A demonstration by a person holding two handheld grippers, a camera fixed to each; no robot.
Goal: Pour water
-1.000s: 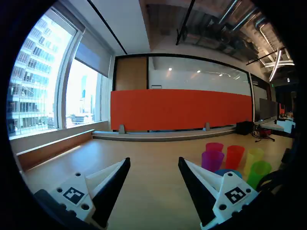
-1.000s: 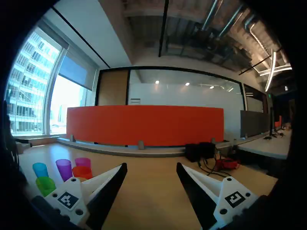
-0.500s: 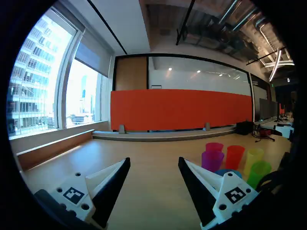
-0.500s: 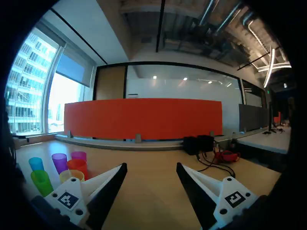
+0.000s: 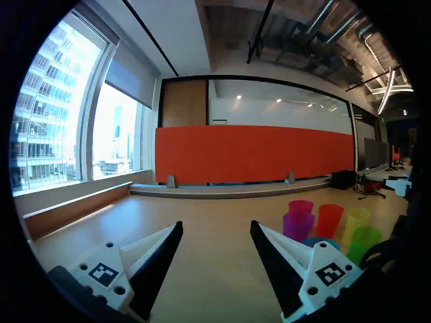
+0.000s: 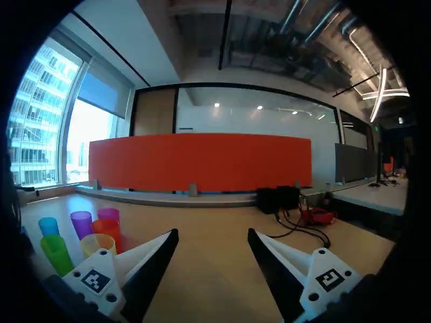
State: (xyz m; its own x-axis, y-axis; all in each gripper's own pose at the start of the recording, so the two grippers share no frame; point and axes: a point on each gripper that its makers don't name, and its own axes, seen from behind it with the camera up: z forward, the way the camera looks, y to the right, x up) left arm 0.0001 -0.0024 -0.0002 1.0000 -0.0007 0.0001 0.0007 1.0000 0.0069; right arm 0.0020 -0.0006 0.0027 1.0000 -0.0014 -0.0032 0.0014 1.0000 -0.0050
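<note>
Orange partition [image 5: 253, 153] behind wooden table [image 5: 215, 264] (windows [image 5: 54, 124] alongside).

1. In the left gripper view, at 4 o'clock, the blue cup [image 5: 319, 241] is mostly hidden behind a finger of the left gripper [image 5: 216, 223].
2. The base of the green cup [image 5: 364, 241] is covered there by an unidentifiable dark shape [image 5: 385, 253].
3. In the right gripper view, at 8 o'clock, the lower part of the yellow cup [image 6: 97, 244] is hidden behind a finger of the right gripper [image 6: 212, 231].
4. Water in any cup cannot be made out.
</note>
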